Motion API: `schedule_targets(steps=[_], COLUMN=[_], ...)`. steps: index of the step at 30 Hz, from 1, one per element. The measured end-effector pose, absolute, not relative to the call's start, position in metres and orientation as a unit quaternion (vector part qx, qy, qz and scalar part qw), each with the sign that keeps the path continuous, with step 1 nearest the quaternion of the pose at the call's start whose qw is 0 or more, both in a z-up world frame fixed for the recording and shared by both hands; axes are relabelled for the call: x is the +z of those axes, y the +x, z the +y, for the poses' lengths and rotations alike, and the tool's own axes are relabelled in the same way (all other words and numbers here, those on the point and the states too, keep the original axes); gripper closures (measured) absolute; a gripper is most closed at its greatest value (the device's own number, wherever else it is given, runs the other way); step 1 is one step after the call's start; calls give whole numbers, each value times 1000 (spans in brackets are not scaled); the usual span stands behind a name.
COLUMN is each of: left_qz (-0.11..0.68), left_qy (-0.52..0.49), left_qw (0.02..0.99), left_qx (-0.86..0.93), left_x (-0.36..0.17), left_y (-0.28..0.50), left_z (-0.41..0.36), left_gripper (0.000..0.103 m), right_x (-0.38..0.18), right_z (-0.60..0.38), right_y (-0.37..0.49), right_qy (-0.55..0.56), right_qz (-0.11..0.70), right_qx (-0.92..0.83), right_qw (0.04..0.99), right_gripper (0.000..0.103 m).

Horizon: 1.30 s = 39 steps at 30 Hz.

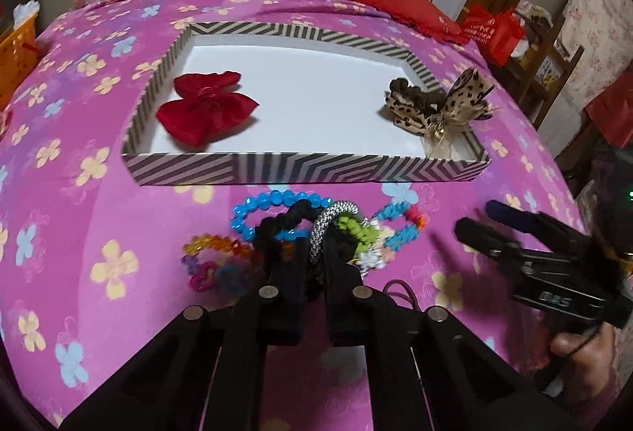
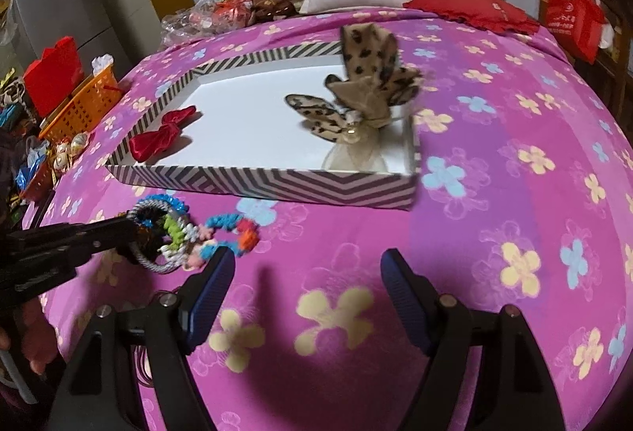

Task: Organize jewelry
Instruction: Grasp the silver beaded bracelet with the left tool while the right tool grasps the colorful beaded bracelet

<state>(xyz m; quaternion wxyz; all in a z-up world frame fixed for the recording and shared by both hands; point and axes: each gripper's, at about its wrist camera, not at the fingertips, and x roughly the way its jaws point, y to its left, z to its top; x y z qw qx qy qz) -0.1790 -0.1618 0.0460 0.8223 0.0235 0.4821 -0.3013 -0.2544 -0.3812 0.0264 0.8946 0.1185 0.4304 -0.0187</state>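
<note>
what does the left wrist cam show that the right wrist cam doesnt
Only the left wrist view shows the blue bead bracelet, the orange bead bracelet and the dark scrunchie behind the leopard bow.

Only the right wrist view shows the orange basket fully, the grey fridge and the right gripper open over bare bedspread.

Both show the striped tray holding the red bow and leopard bow, plus the left gripper shut on the grey braided hair tie.
</note>
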Motion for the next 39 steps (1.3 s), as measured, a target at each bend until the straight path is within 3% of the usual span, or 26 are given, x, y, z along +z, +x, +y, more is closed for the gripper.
schedule_targets(steps=[16, 19, 25, 27, 29, 31, 39], left_qz=[479, 480, 480, 480, 482, 486, 478], left_qy=[-8, -6, -6, -7, -8, -8, -7], left_qw=[820, 821, 822, 822, 823, 822, 828], left_qx=[-314, -311, -307, -305, -301, -297, -292], left_x=[66, 63, 61, 61, 60, 58, 63], left_y=[-178, -179, -179, -178, -177, -175, -179], left_z=[-134, -134, -132, -132, -131, -131, -130], left_gripper=[103, 103, 103, 103, 103, 103, 103], right_x=[19, 15, 14, 13, 13, 14, 40], right_z=[-318, -309, -299, -294, -292, -290, -297], right_y=[-232, -228, -221, -222, -223, -224, -242], right_qy=[70, 49, 10, -23, -35, -40, -1], right_qz=[445, 450, 449, 446, 442, 441, 397], right_qx=[75, 75, 68, 52, 55, 56, 59], right_qw=[890, 889, 891, 893, 895, 895, 916], right_gripper=[24, 37, 44, 57, 80, 89, 90])
